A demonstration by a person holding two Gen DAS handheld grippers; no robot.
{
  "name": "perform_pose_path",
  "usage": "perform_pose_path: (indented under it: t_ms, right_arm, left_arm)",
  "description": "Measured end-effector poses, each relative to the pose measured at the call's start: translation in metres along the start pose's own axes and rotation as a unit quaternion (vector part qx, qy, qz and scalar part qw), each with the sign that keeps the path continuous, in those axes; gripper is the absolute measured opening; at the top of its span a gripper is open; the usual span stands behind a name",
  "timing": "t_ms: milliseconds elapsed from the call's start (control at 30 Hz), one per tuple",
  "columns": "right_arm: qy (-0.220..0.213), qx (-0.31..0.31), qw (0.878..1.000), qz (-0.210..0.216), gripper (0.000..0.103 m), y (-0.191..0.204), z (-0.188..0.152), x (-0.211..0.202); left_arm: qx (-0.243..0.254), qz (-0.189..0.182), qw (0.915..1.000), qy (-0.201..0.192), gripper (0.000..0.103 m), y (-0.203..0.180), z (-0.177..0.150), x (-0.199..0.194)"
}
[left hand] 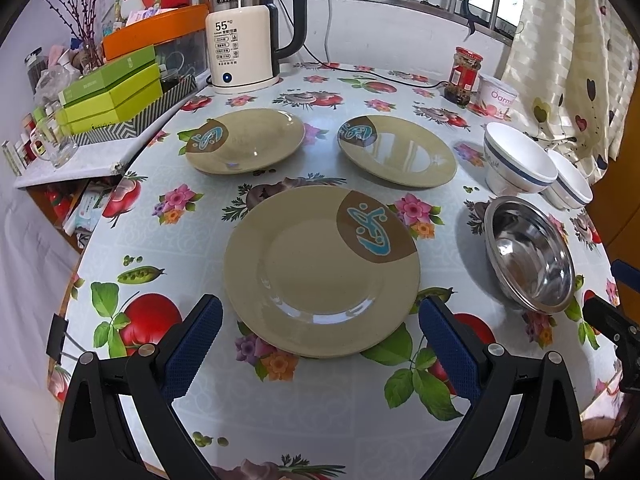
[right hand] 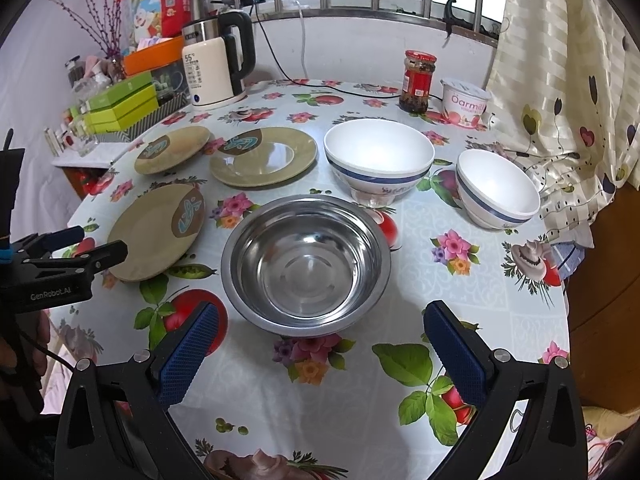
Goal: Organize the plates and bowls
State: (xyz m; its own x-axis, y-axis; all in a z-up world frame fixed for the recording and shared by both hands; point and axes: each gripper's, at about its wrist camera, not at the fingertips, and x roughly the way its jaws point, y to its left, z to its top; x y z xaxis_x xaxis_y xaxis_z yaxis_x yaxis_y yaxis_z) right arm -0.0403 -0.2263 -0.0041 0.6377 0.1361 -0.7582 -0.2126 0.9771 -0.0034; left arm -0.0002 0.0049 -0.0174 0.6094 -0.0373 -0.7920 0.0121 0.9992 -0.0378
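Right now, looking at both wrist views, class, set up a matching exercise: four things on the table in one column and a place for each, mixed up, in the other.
Things
1. steel bowl
2. kettle
3. sauce jar
4. nearest plate

Places
A. beside the yogurt tub
B. in front of the open left tool
C. in front of the open right tool
D. far edge, next to the green boxes

Pairs: 1-C, 2-D, 3-A, 4-B

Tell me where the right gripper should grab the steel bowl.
Grip the near rim of the steel bowl: it sits upright, open side up, straight ahead of the open right gripper. Probably drop one finger inside the thin flared lip, one outside, coming from the near side.
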Motion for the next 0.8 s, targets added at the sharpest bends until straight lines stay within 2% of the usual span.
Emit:
perform_pose_path:
  t_ms: [800]
  right_arm:
    - [0.012, -0.006, 1.000, -0.002, 0.103, 0.0013, 0.0028, 0.0038]
  left_arm:
    - [-0.002, -0.007, 1.0000, -0.004, 0.099, 0.0012, 0.0035, -0.0027]
